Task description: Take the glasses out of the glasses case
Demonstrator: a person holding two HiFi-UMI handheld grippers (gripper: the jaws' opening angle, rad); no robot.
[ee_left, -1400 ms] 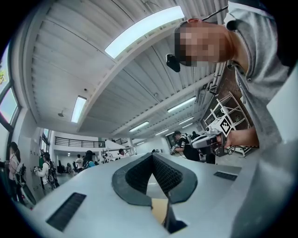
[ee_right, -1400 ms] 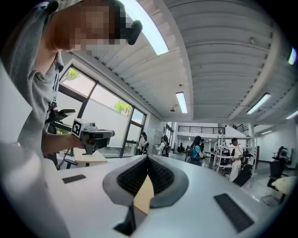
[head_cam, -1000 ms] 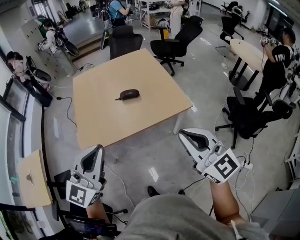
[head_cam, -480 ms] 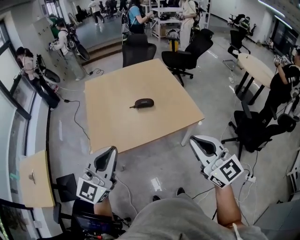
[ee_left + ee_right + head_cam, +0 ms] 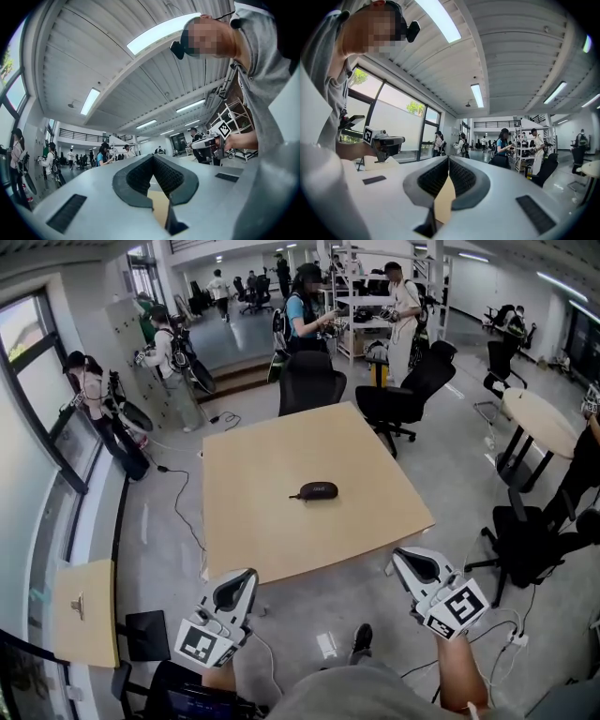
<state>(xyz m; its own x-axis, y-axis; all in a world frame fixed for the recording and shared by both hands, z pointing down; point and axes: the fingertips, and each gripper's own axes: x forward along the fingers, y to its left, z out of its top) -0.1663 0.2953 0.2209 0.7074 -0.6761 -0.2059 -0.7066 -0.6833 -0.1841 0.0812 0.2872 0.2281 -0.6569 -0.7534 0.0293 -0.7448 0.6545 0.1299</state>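
Both the left tongs (image 5: 236,589) and the right tongs (image 5: 415,566) are closed and empty, short of the table (image 5: 272,531). The glasses case (image 5: 319,490) lies shut mid-table. Judged stage: approach. Next: reach in, open the tongs, steady the case.

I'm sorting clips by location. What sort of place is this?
Probably a large open-plan workspace or lab hall. It has a wooden table on a polished concrete floor, black swivel chairs and metal shelving at the back.

Left gripper (image 5: 153,158), dark fingers (image 5: 137,179) pressed together, tan surface (image 5: 159,208) behind them
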